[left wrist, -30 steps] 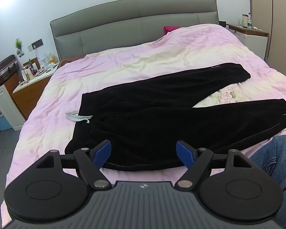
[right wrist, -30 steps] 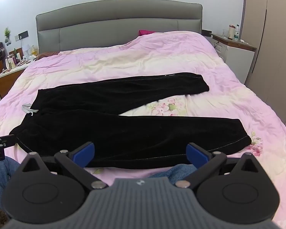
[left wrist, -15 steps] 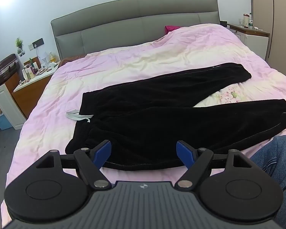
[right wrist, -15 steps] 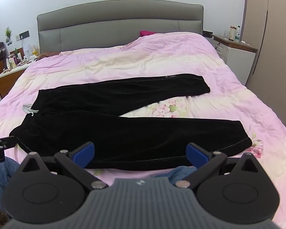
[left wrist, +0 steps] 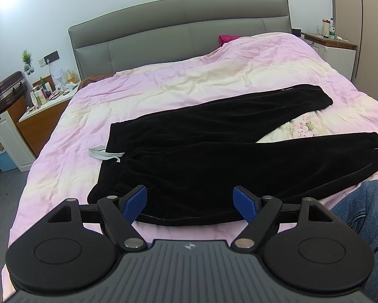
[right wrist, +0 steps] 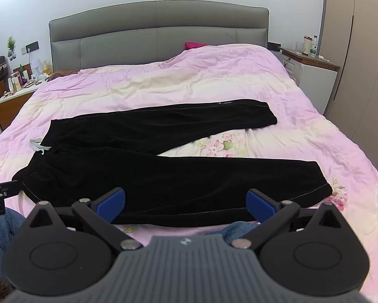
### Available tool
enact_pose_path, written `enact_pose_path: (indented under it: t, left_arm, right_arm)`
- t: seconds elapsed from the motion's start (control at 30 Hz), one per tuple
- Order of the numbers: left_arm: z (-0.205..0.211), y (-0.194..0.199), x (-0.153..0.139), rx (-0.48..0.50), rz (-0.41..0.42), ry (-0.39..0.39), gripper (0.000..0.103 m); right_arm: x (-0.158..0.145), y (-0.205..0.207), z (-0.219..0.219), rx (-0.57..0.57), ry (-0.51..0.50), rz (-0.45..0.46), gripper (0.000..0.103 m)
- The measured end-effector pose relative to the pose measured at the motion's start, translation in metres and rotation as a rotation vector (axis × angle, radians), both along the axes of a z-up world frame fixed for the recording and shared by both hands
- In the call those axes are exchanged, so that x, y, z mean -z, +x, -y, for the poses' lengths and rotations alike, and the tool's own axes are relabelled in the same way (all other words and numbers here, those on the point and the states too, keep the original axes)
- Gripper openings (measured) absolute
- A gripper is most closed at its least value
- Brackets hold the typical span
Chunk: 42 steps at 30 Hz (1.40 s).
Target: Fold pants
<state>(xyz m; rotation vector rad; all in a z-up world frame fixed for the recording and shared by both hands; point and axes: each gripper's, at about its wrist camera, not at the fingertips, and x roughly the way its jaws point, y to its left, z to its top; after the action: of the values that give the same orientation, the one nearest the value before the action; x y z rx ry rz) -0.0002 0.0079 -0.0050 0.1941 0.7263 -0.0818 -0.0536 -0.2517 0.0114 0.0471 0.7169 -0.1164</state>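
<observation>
Black velvety pants (left wrist: 214, 156) spread flat across the middle of both frames on a pink and cream floral duvet (left wrist: 189, 85), waistband toward frame left, two legs fanning apart toward frame right with a wedge of flowered fabric between them. Pale grey drawstring (left wrist: 104, 153) trailing off the waistband onto the duvet at centre left. Unfolded so far.

Left gripper (left wrist: 190, 200) at bottom centre of the left wrist view, blue fingertips (left wrist: 135, 200) spread wide, holding nothing, hovering over the near hem edge of the waist area without clear contact. Right gripper (right wrist: 186, 202) at bottom centre of the right wrist view, likewise wide apart and empty, poised over the near edge of the lower leg.

Denim-clad knee (left wrist: 360, 202) at lower right of the left wrist view, pressed against the bed's edge. Grey padded headboard (right wrist: 158, 32) across the upper middle. Magenta cloth (right wrist: 194, 45) peeking above the duvet near the headboard. Cluttered bedside table (left wrist: 45, 106) at centre left with bottles and a small potted plant (left wrist: 26, 58) above; a second nightstand (right wrist: 312, 70) with a cup and bottle at upper right.
</observation>
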Motion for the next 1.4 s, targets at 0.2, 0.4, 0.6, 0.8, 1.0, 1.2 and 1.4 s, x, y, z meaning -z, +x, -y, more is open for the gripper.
enact_pose_path:
  t: [0.2,0.4,0.6,0.8,1.0,1.2,1.4]
  left_arm:
    - [0.000,0.000,0.000,-0.001,0.001,0.000,0.091]
    - [0.000,0.000,0.000,-0.001,0.001,0.000,0.091]
    - [0.000,0.000,-0.001,0.000,0.001,-0.001,0.091]
    - [0.000,0.000,0.000,-0.001,0.002,0.000,0.091]
    - [0.001,0.000,-0.001,-0.001,0.002,0.000,0.091]
    - [-0.002,0.000,-0.002,-0.001,0.002,0.000,0.091]
    - [-0.002,0.000,-0.002,-0.002,0.003,0.000,0.091]
  right_arm:
    - [0.001,-0.001,0.001,0.000,-0.001,0.001,0.098]
    - [0.001,-0.001,0.001,0.000,-0.002,0.002,0.098]
    - [-0.016,-0.002,0.000,0.002,-0.001,0.005,0.098]
    - [-0.015,-0.003,0.000,0.001,0.000,0.006,0.098]
    - [-0.016,-0.003,0.001,0.003,0.000,0.009,0.098]
    - [-0.018,-0.008,0.004,0.008,-0.003,0.013,0.098]
    - [-0.017,-0.009,0.005,0.010,-0.003,0.016,0.098]
